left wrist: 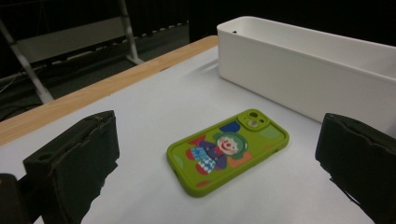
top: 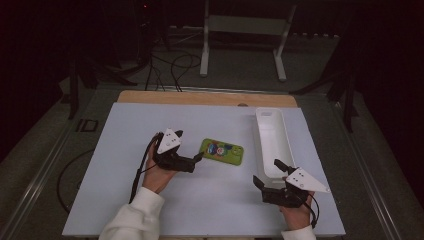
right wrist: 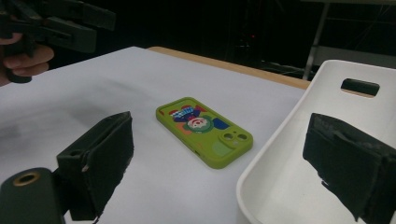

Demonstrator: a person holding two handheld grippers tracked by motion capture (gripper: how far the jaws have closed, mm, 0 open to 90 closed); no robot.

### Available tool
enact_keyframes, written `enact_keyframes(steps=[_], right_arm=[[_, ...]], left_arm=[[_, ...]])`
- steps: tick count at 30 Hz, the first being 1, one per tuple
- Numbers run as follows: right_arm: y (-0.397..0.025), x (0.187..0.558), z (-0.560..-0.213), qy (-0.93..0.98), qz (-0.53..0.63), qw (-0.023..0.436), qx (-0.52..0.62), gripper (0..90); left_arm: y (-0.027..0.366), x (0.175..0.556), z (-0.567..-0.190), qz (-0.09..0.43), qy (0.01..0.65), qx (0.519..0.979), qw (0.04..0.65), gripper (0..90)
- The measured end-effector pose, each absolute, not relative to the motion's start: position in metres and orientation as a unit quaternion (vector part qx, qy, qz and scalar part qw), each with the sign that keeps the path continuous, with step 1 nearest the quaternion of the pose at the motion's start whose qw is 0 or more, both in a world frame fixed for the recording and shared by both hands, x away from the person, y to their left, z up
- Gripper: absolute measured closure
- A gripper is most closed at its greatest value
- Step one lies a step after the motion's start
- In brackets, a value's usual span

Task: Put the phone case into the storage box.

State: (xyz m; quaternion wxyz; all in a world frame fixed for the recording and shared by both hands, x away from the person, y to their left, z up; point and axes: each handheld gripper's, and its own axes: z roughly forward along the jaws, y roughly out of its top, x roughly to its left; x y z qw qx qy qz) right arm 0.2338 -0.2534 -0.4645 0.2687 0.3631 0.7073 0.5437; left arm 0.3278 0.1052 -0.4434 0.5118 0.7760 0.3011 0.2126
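Phone (top: 222,151) in a green case lay flat on the white table (top: 120,190), beside a white bin (top: 272,137). Left gripper (top: 191,150) and right gripper (top: 266,172) flanked it, jaws wide apart, gripping nothing.

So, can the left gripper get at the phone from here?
Probably yes: the left gripper is open and aimed at the phone, with bare table between; the tray stands clear beyond.

One camera looks steeply down on the worktop (top: 150,210) from above; two ride low and close on each hand-held gripper, both facing the phone (left wrist: 228,150).
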Motion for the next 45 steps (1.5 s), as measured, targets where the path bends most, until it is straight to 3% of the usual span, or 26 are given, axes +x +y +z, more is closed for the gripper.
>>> enact_keyframes(steps=[45], right_arm=[[-0.253,0.234,-0.463,0.703,0.549,0.266,0.364,8.6]], left_arm=[[0.062,0.379,-0.455,0.204,0.298,0.774,0.520,0.1]])
